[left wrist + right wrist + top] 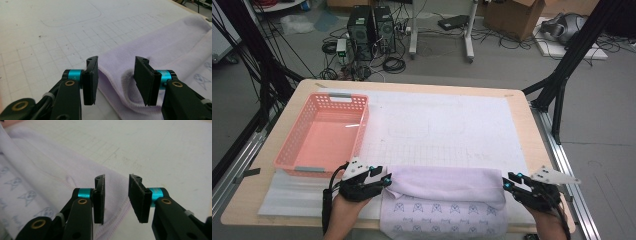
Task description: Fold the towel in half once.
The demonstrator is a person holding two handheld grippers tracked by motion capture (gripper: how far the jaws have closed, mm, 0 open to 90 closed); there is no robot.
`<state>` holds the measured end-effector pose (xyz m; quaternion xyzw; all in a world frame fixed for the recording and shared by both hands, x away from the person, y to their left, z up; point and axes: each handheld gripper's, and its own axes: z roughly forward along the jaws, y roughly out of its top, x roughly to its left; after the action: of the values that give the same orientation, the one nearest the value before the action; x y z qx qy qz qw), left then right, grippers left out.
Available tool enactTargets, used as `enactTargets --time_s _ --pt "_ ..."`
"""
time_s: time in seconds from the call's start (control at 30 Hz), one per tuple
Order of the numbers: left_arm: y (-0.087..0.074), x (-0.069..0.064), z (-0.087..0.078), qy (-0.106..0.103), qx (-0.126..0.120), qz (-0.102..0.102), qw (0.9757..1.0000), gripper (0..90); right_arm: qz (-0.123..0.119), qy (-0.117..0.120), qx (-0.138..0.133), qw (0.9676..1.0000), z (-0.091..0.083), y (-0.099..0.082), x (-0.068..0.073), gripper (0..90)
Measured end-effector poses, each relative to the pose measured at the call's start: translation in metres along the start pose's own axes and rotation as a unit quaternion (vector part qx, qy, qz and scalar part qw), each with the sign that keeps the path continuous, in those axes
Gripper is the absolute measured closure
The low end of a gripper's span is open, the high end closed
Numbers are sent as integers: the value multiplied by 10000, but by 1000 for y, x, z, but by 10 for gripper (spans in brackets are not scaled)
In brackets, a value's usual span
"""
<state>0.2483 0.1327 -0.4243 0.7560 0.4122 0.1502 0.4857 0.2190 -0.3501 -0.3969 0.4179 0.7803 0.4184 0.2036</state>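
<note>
Cables, computer towers and cardboard boxes crowd the floor behind your table [522, 120], whose top is covered by a white gridded mat [447, 125]. Toward the far left of it sits a pink basket [357, 127]. Along the near edge lies the lavender towel [447, 192], its far part folded back over the printed part, so a plain band sits above rows of small drawn figures.

Your left gripper [384, 181] is at the left end of that folded band. Its jaws stand apart, with the towel's hemmed edge bulging up between them; the pads do not press on it.

Your right gripper [508, 184] is at the right end of the band. Its jaws are parted too, narrower than the left's, and the towel's corner lies under the gap, unclamped.
</note>
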Motion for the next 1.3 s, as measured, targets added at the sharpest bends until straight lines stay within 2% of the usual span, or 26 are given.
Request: enactTargets --time_s 0.1,0.2,0.3,0.4,0.5,0.57,0.6,0.63,0.67,0.7,0.73,0.77,0.83,1.0,1.1,1.17,1.23,1.3 --pt "2 6 13 -18 199 -191 9996 553 -14 -50 298 9995 25 -1 -2 672" --pt "2 11 22 -63 409 -324 9986 559 54 -115 498 9987 42 -1 -6 637" --pt "0 14 34 -15 703 -260 9972 514 1 -319 714 9969 53 -2 -11 573" --pt "-2 15 40 93 755 -274 9967 467 49 -424 946 9946 60 -8 -15 519" --pt "-3 15 42 60 715 -275 9970 444 245 -320 853 9955 60 -14 -18 518" --pt "-3 15 41 86 712 -210 9972 461 201 -307 837 9958 60 -15 -18 540" --pt "-4 15 41 163 698 -140 9973 516 168 -256 833 9961 60 -15 -18 589" --pt "-5 16 40 87 704 -170 9973 602 153 -183 821 9963 60 -15 -18 666" --pt "-5 16 40 -86 740 -314 9967 713 198 -52 795 9966 61 -15 -18 766" --pt "-3 16 41 -65 772 -418 9961 817 285 131 780 9965 61 -15 -18 833" --pt "-2 14 42 -9 797 -460 9958 829 311 161 770 9964 61 -16 -18 843" --pt "1 14 43 45 825 -391 9958 839 296 165 764 9965 61 -15 -18 850" --pt "6 14 46 178 803 -304 9961 846 279 35 714 9970 62 -14 -20 857" --pt "22 20 57 365 731 -384 9959 853 231 -182 615 9977 71 -7 -27 861" --pt "27 23 62 431 620 -461 9961 854 324 -276 474 9980 75 0 -31 861" --pt "32 27 65 499 654 -446 9956 855 382 -319 409 9979 78 4 -36 861" --pt "39 30 69 558 568 -490 9956 855 400 -352 391 9978 82 9 -40 861" --pt "50 32 74 642 512 -449 9956 854 350 -416 364 9979 85 15 -45 860"
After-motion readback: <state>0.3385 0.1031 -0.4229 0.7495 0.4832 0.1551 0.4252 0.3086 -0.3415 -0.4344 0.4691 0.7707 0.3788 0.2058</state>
